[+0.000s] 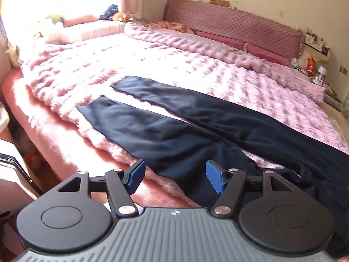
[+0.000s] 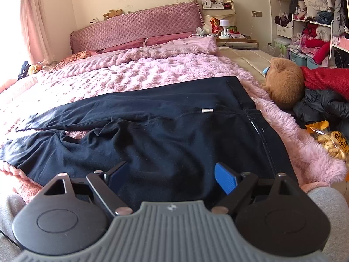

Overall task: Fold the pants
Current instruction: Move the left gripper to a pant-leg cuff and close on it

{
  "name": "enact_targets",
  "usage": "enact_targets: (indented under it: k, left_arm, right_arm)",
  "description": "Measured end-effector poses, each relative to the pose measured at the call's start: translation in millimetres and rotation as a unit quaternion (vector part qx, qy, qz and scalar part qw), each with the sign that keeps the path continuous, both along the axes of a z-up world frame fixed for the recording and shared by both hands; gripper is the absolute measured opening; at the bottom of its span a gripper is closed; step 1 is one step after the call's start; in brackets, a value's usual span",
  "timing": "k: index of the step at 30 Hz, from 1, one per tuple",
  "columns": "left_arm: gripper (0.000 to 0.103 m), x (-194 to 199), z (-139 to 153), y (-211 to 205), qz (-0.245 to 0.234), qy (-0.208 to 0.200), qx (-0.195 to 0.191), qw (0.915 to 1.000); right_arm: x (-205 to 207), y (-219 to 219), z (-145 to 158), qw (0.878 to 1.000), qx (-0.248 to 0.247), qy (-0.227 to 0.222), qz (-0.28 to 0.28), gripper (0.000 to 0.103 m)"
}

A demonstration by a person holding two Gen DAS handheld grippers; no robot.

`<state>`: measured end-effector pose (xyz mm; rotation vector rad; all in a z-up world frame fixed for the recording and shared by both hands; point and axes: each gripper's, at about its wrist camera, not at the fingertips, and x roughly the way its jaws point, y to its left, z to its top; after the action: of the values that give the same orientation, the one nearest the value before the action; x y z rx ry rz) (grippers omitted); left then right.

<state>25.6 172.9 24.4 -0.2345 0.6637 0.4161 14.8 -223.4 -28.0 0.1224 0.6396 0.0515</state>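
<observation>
Pink fluffy bedspread (image 1: 91,65) carries the dark pants (image 1: 165,131), legs splayed apart. Left gripper (image 1: 174,175) hangs spread wide above the near leg, holding nothing. Right gripper (image 2: 172,178) gapes likewise over the seat, perhaps just clear. Only its view shows the teddy bear (image 2: 283,80).

A wide bed (image 2: 104,181) filled the room, its quilted mauve headboard (image 2: 135,25) against the far wall. A fluffy pink blanket (image 2: 152,69) covered the mattress, bunched in a ridge near the pillows (image 2: 128,44). Dark navy pants (image 2: 174,126) lay flat on the blanket, waistband toward the right edge, the two legs (image 1: 165,113) spread apart with pink showing between them. A brown teddy bear (image 2: 283,80) sat just beside the blanket's right edge, near a red garment (image 2: 327,78) and a snack bag (image 2: 329,139).
</observation>
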Motion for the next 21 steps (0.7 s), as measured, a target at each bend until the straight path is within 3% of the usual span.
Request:
enact_targets:
  k: [5, 8, 10, 11, 13, 15, 21]
  left_arm:
    - [0.075, 5.2, 1.3, 73.2, 0.077, -0.011, 0.015, 0.9969]
    - [0.074, 16.7, -5.1, 117.0, 0.091, -0.009, 0.060, 0.9941]
    - [0.068, 23.0, -11.1, 151.9, 0.118, -0.011, 0.063, 0.9909]
    - [0.066, 26.4, -14.3, 168.2, 0.116, -0.019, 0.052, 0.9917]
    - [0.042, 35.5, -24.7, 200.8, 0.091, -0.029, 0.015, 0.9953]
    - [0.027, 48.3, -40.2, 230.3, 0.076, -0.028, -0.026, 0.9963]
    - [0.023, 70.4, -82.9, 306.7, 0.116, -0.020, -0.135, 0.9839]
  right_arm:
    - [9.0, 10.7, -2.7, 1.000, -0.011, -0.001, 0.004, 0.082]
    - [14.0, 13.8, -5.5, 1.000, -0.004, 0.001, -0.003, 0.082]
    - [16.9, 16.8, -6.9, 1.000, -0.005, 0.004, 0.002, 0.082]
    - [19.3, 18.9, -8.3, 1.000, -0.011, 0.009, 0.002, 0.082]
    - [25.8, 21.1, -12.6, 0.999, -0.021, 0.024, -0.005, 0.082]
    - [32.7, 20.6, -15.8, 0.999, -0.034, 0.037, -0.012, 0.082]
    - [37.9, 13.0, -11.6, 0.995, -0.069, 0.047, -0.050, 0.082]
